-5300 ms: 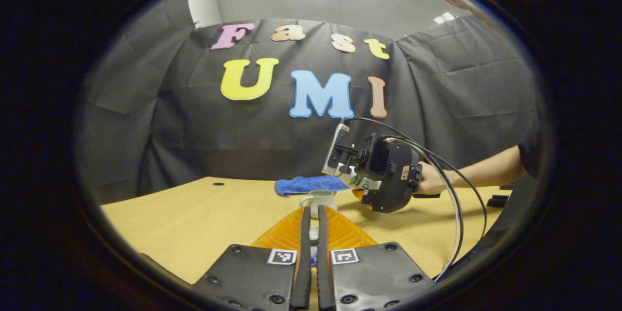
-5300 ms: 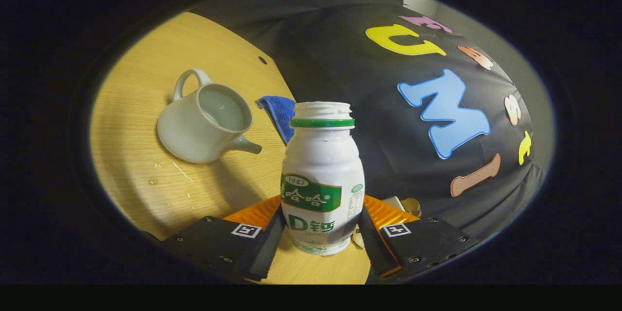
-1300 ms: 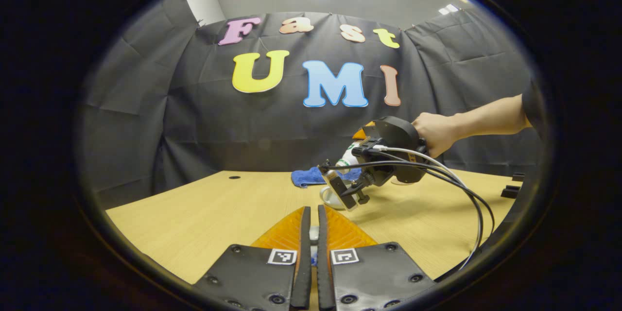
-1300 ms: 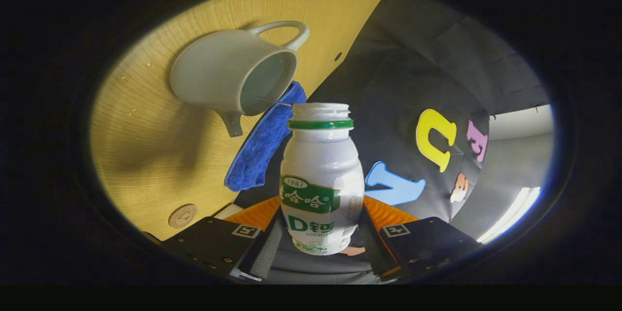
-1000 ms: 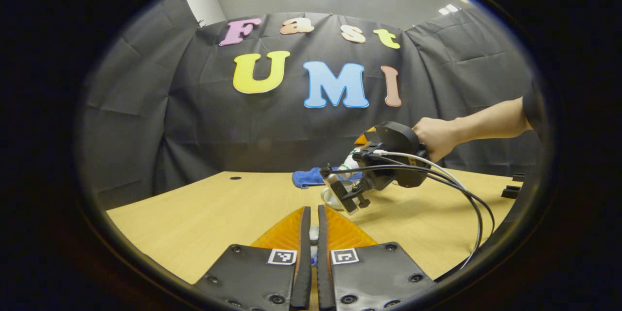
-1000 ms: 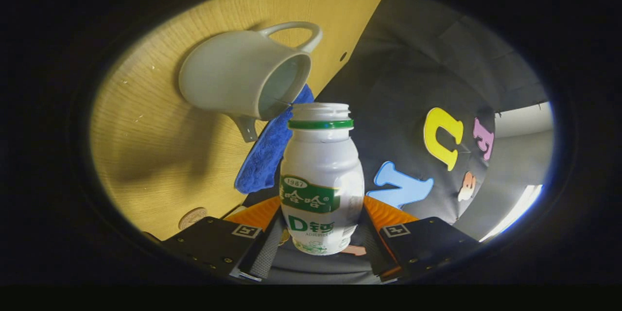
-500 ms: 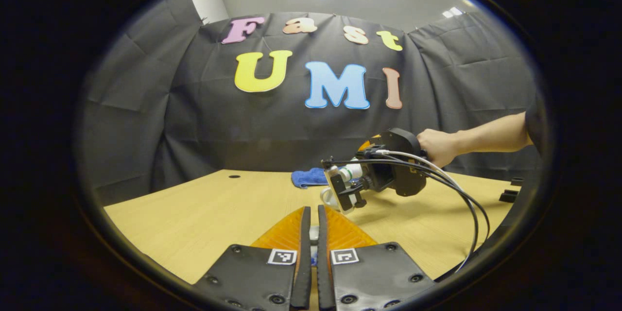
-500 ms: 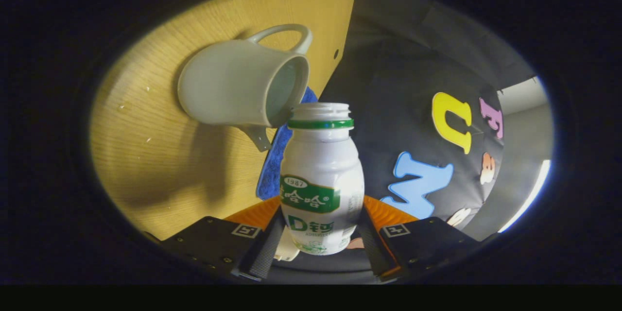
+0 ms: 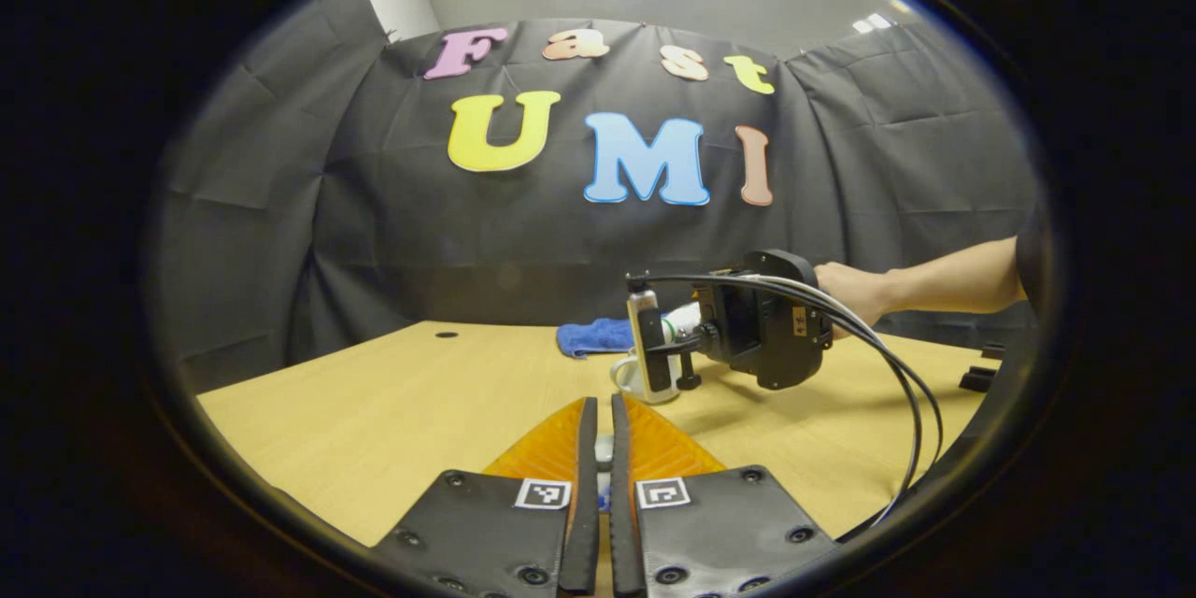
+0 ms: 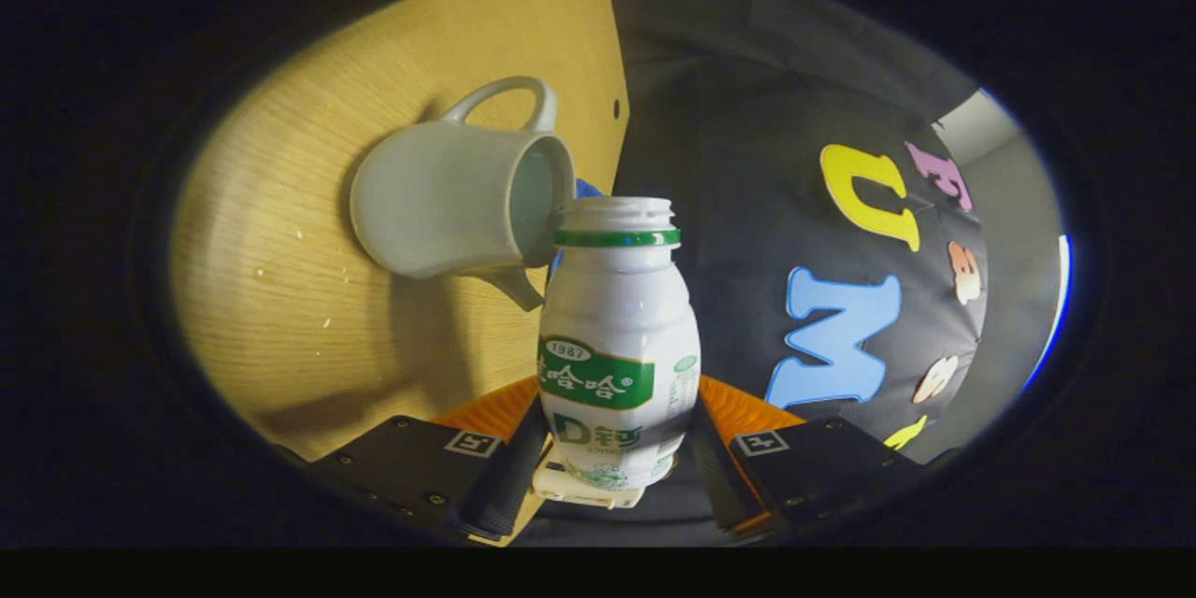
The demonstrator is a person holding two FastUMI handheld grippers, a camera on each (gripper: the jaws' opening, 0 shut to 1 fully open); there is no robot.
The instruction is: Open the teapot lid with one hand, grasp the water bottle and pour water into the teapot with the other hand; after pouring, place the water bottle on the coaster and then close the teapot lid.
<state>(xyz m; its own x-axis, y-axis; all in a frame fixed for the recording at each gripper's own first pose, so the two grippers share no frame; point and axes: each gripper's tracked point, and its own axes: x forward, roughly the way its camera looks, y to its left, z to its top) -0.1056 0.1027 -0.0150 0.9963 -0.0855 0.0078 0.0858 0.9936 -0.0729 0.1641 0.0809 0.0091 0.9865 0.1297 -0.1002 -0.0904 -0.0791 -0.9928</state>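
1. Water bottle [image 10: 618, 336], white with a green label and a green neck ring, sits uncapped between the right gripper [image 10: 617, 476] jaws, which are clenched on its lower body from both sides.
2. In the right gripper view the bottle mouth lies just beside the open rim of the teapot [image 10: 455, 202], a pale ceramic pot with a loop handle and a short spout; whether they touch cannot be told.
3. That view is strongly rolled, so the wooden worktop [image 10: 280, 299] appears to stand on edge on the left, with the black booth wall on the right.
4. Small pale drops or specks dot the worktop near the teapot.
5. A sliver of blue cloth [image 10: 584, 189] peeks out between the teapot rim and the bottle neck.
6. In the left gripper view the right gripper [image 9: 654, 350] is held by a hand [image 9: 855, 291] that reaches in from the right, with black cables looping away from the device.
7. There the bottle [image 9: 684, 320] lies roughly level, its mouth toward the teapot [image 9: 635, 378], which stands on the worktop [image 9: 392, 411] mostly hidden behind the device.
8. The blue cloth [image 9: 596, 336] lies on the worktop behind the teapot, near the wall.
9. The left gripper [image 9: 598, 448] is above the near part of the worktop with its jaws drawn almost together; a small pale object [image 9: 604, 453] shows in the narrow gap, too hidden to tell what it is or whether it is gripped.
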